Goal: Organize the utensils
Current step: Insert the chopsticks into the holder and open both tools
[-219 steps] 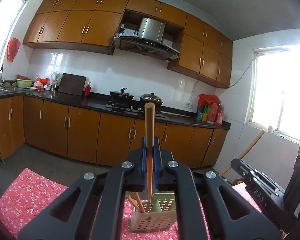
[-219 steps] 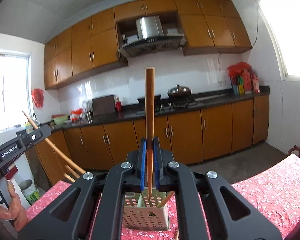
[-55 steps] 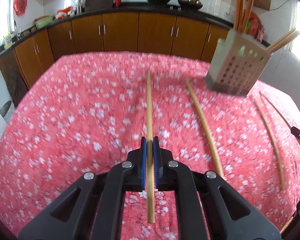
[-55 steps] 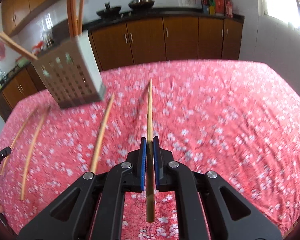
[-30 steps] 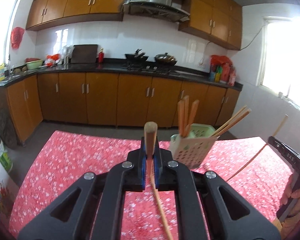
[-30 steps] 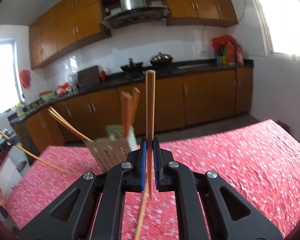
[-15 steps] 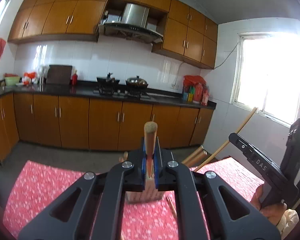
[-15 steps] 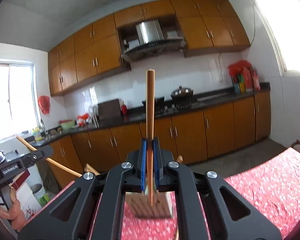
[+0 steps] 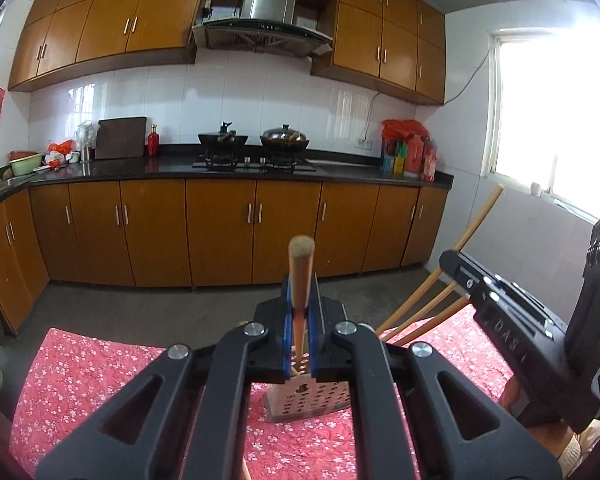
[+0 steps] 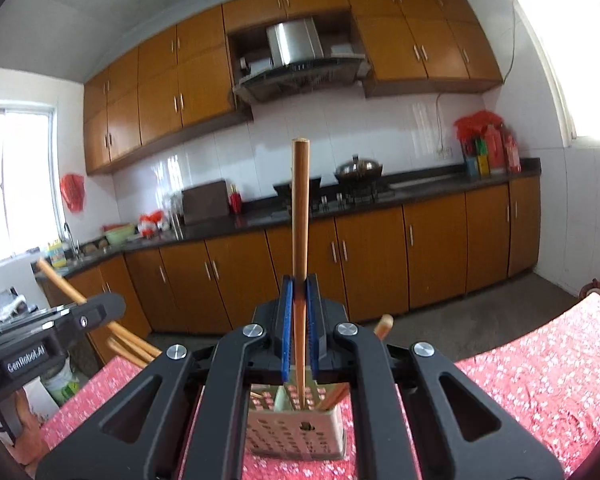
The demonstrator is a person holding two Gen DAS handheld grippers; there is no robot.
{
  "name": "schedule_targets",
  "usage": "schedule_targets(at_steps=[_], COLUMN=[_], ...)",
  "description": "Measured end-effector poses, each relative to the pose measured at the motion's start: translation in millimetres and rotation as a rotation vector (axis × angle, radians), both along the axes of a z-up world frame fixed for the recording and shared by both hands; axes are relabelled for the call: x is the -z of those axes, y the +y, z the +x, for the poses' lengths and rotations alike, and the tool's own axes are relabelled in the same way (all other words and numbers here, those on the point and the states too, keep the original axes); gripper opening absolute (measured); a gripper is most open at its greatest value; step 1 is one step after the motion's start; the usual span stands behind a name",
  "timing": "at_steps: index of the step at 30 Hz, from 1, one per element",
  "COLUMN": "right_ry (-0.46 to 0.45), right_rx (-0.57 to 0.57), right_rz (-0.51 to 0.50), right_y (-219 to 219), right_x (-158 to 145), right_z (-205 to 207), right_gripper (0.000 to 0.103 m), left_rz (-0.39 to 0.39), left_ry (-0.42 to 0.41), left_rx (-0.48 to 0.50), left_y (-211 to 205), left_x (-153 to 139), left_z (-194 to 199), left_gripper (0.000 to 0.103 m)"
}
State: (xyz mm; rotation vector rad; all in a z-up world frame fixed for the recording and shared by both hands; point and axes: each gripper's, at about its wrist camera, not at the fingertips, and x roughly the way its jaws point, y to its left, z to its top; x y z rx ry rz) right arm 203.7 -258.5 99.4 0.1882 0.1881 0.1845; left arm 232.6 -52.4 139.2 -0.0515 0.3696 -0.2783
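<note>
The left gripper (image 9: 300,320) has its blue-padded jaws squeezed tight on a long brown wooden chopstick (image 9: 301,276). The stick stands almost straight up, with its round top end above the jaws and its thin end pointing down over the holder.

The right gripper (image 10: 300,312) is also closed tight, on a second brown wooden chopstick (image 10: 301,216). This one stands upright too. Its lower end reaches down into the open top of the beige plastic utensil holder with small holes (image 10: 300,436).

The holder stands on the bench, which is covered with a red cloth with small white flowers (image 10: 540,360). It sits near the far edge of the bench, about in the middle of that edge, just in front of both grippers. In the left wrist view the same holder (image 9: 312,400) shows just under the jaws.

More wooden chopsticks (image 9: 420,312) already stand in the holder and lean out to the side. In the right wrist view some (image 10: 128,344) lean toward the left and one (image 10: 382,326) leans toward the right.

In the left wrist view the other black gripper shows at the right side, with part of a hand (image 9: 540,432) under it. In the right wrist view the other gripper shows at the left side.

Behind the bench there are brown kitchen cupboards (image 9: 220,232) and a dark worktop with pots (image 9: 284,140) on a stove.
</note>
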Motion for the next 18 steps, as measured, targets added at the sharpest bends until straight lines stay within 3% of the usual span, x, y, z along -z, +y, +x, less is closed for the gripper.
schedule_targets(at_steps=[3,7,15,18], right_ry=[0.032,0.015,-0.023,0.001], right_rx=[-0.015,-0.001,0.022,0.050], right_rz=[0.008,-0.002,-0.012,-0.033], right_y=[0,-1,-17,-28], right_x=[8,4,-14,-7], right_z=[1,-8,-41,-61], right_gripper=[0.009,0.043,0.044,0.049], left_rz=[-0.003,-0.024,-0.046,-0.044], left_ry=[0.019,0.022,-0.024,-0.032], left_rx=[-0.002,0.001,-0.036,-0.066], left_y=[1,4,27,42], left_x=[10,12,-1,1], left_z=[8,8,-28,-51], left_gripper=[0.007,0.013,0.032,0.039])
